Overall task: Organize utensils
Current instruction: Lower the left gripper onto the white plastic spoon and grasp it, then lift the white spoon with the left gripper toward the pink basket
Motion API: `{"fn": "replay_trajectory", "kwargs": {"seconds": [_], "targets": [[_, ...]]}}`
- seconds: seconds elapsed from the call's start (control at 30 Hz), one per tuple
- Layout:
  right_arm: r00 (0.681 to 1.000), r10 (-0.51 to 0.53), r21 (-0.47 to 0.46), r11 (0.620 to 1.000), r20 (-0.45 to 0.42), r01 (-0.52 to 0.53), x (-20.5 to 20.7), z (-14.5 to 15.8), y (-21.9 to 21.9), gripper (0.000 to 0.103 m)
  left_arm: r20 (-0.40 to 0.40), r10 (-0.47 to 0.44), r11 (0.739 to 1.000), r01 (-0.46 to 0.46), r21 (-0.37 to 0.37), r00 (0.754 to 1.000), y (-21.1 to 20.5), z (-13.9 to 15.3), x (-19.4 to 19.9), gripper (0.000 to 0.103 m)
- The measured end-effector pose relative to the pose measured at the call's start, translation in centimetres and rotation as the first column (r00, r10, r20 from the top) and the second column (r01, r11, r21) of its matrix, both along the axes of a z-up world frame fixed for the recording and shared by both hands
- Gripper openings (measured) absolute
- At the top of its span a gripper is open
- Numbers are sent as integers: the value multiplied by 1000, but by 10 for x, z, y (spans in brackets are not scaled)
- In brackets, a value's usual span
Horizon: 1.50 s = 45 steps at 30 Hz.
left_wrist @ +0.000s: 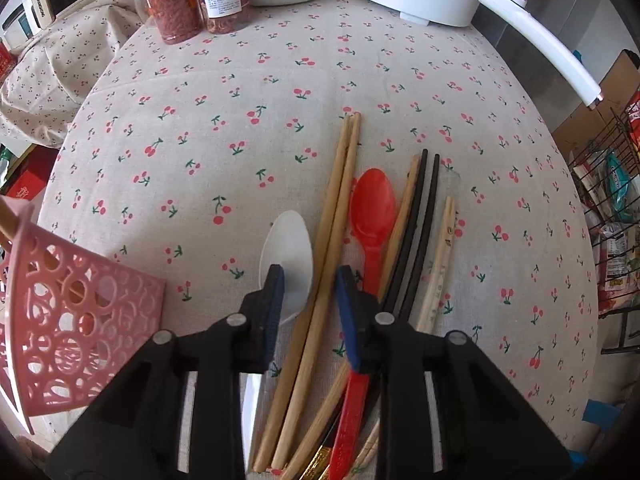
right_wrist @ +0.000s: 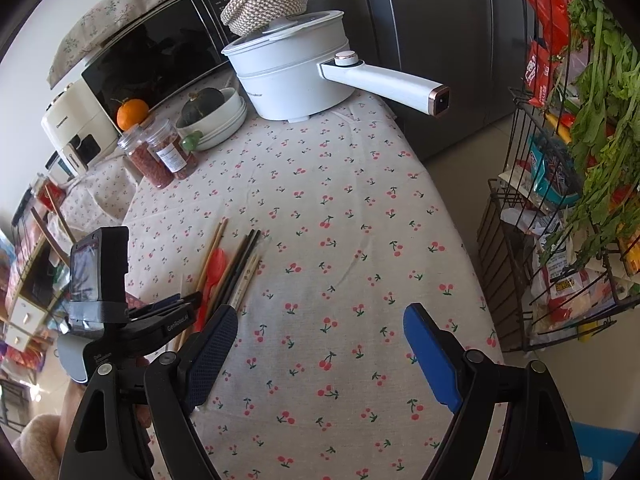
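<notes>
Near the surface's (left_wrist: 280, 80) near edge, the left wrist view shows the left hand-held gripper (left_wrist: 310, 280) narrowed around two wooden chopsticks (left_wrist: 340, 184); contact is unclear. A white spoon (left_wrist: 286, 248), red spoon (left_wrist: 372, 208) and pink basket (left_wrist: 76, 320) lie alongside. Only the right wrist view shows the right hand-held gripper (right_wrist: 320, 334), wide open, empty.

Left tool (left_wrist: 310, 280) narrowed; right tool (right_wrist: 320, 332) wide
</notes>
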State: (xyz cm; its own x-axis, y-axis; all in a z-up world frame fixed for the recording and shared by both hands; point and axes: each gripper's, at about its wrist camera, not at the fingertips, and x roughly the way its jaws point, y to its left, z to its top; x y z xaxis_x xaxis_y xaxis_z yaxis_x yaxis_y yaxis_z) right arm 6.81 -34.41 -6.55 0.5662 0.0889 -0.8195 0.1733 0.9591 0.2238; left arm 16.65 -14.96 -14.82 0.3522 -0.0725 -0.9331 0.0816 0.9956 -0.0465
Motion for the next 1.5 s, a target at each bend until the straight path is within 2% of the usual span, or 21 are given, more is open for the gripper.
{"fn": "replay_trajectory", "kwargs": {"seconds": [0.1,0.17,0.23,0.4,0.63,0.9,1.1,1.27,1.33,1.5], "targets": [[1000,-15,12,1000,-3,15,1,-1,-3,86,-5,-44,996,44,-80,999,-1,6,-4,9],[1000,-23,26,999,-6,23,0,-1,-5,86,-21,-72,989,69,-130,997,-2,10,-7,8],[1000,-28,33,999,-10,29,0,-2,-5,86,-15,-91,986,88,-139,996,-3,15,-9,5],[999,-32,24,999,-11,32,0,-2,-3,86,27,-131,979,133,-156,991,-6,36,-18,5],[999,-42,29,999,-23,43,2,-5,0,86,161,-192,956,222,-192,968,2,77,-38,5],[998,-60,40,997,-28,61,7,-4,9,86,309,-259,930,323,-176,915,25,125,-68,5],[997,-57,60,996,-55,60,19,-10,26,86,402,-247,922,341,-182,882,56,148,-83,5],[996,-15,30,999,-90,18,34,-20,52,86,462,-202,913,336,-229,863,88,154,-91,5],[995,0,30,1000,-100,3,40,-23,61,86,478,-173,912,323,-252,861,102,153,-91,5],[994,37,88,996,-103,-27,59,-34,74,83,473,-94,900,278,-336,876,139,157,-83,5]]}}
